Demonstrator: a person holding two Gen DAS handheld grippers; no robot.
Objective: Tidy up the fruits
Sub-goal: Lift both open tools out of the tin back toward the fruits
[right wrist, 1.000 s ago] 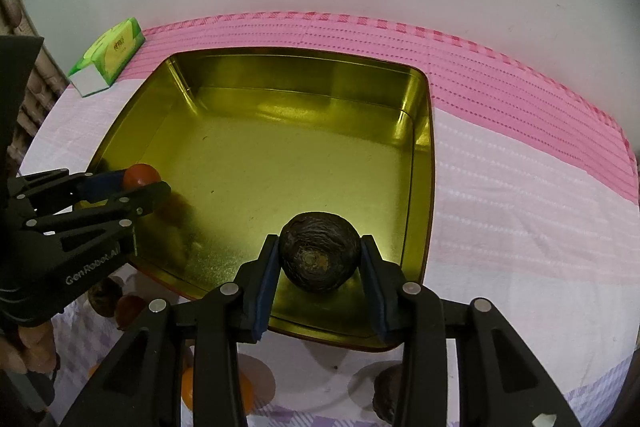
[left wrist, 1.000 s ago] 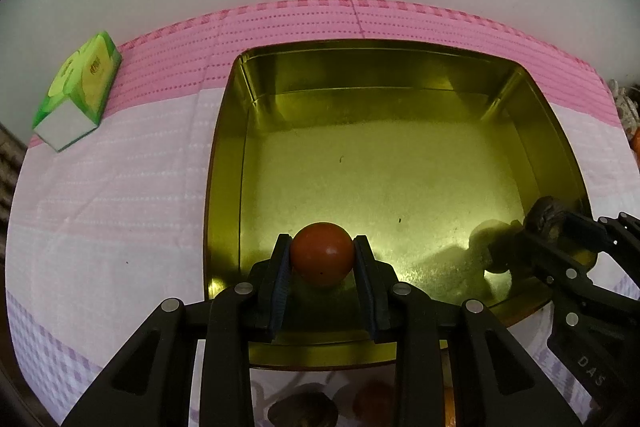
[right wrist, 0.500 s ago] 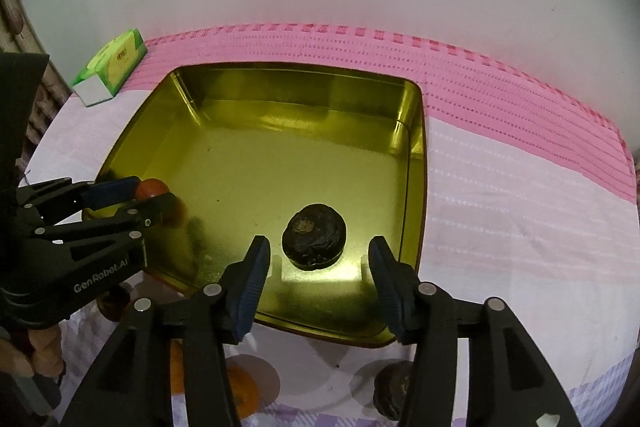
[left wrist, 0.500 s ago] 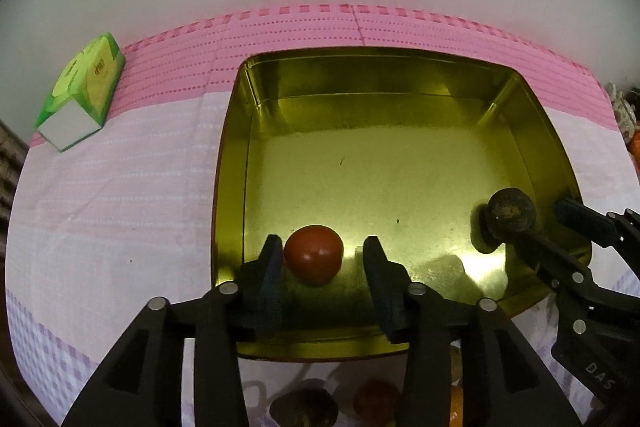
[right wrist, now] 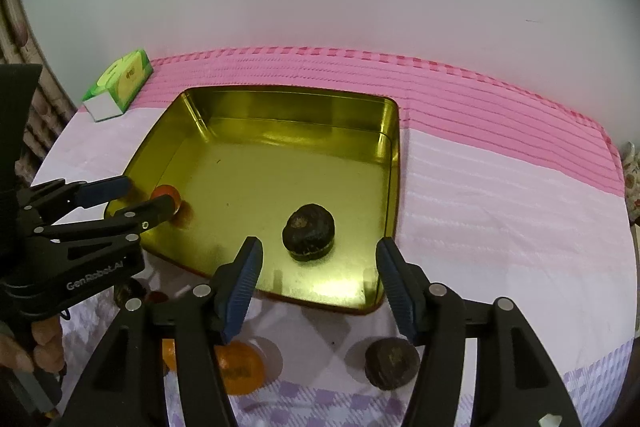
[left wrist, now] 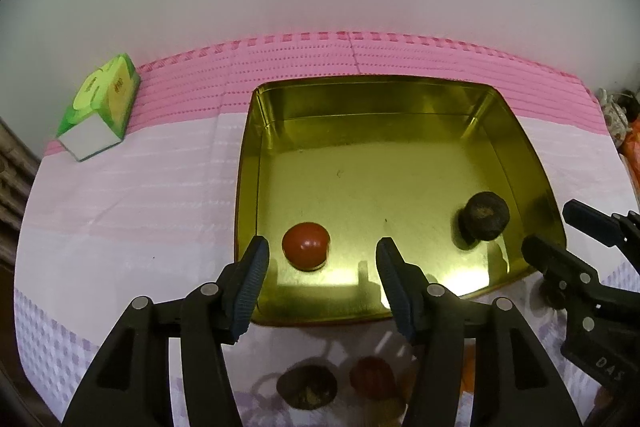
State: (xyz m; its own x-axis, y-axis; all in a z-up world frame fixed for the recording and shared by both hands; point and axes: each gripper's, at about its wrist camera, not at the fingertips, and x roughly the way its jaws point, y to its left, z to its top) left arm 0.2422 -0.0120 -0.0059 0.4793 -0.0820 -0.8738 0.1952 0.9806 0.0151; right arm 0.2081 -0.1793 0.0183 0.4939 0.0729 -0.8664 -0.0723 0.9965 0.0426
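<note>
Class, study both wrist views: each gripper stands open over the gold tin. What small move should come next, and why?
Probably draw the right gripper back toward the dark brown round fruit on the cloth. The red round fruit and the dark wrinkled fruit already rest in the gold metal tin, both grippers, left gripper included, stand open, and fruit remains outside.

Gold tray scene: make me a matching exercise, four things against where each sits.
Things:
1. red fruit
2. dark fruit
3. orange
4. green box

Places:
A. on the cloth, in front of the tray
B. in the tray, near its left wall
C. on the cloth, far left by the wall
D. in the tray, near its right wall

Pairs: 1-B, 2-D, 3-A, 4-C
</note>
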